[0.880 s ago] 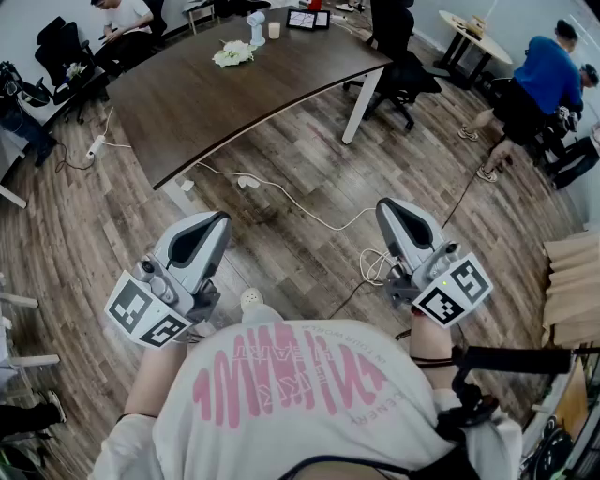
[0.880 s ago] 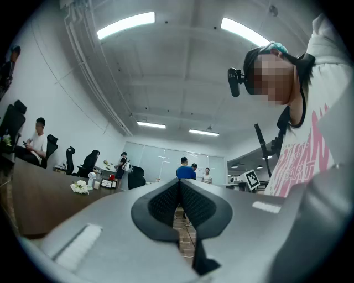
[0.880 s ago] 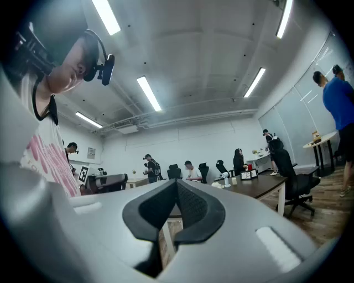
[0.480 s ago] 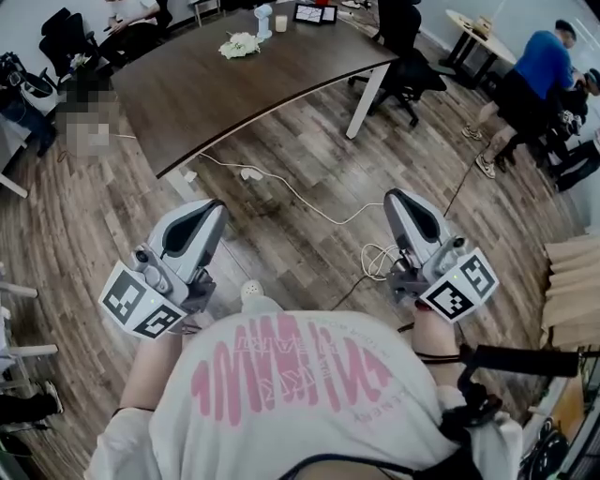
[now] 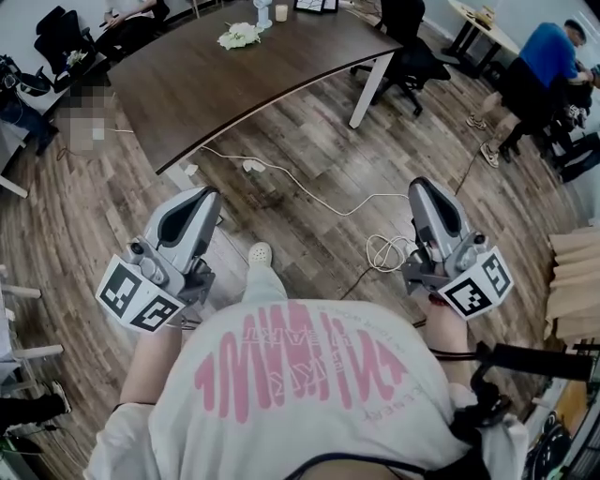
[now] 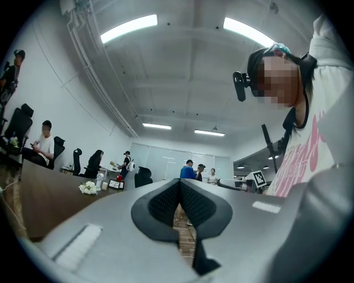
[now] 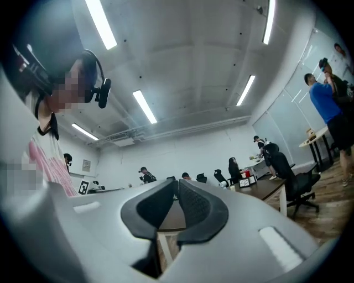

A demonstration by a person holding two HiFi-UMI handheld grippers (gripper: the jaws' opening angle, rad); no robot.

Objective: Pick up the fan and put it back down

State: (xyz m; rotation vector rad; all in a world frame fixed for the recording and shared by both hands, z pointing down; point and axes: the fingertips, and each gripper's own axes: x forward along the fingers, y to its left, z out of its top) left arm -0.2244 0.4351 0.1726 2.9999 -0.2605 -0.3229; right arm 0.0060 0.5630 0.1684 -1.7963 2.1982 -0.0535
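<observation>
The left gripper (image 5: 202, 195), lower left, and the right gripper (image 5: 425, 185), lower right, are both pinching shut on nothing. The fan (image 5: 262, 11) is standing on the table (image 5: 234, 89), clipped by the head view's top edge. The left gripper view is showing it whole but tiny.

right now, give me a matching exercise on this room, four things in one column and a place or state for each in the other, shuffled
Things
1. fan
2. white cable
3. left gripper
4. black office chair

Places or states
a. jaws together, nothing between them
b. standing at the right side of the dark table
c. on the table's far end, beside the white flowers
d. lying loose across the wood floor

Pairs: 1-c, 2-d, 3-a, 4-b
</observation>
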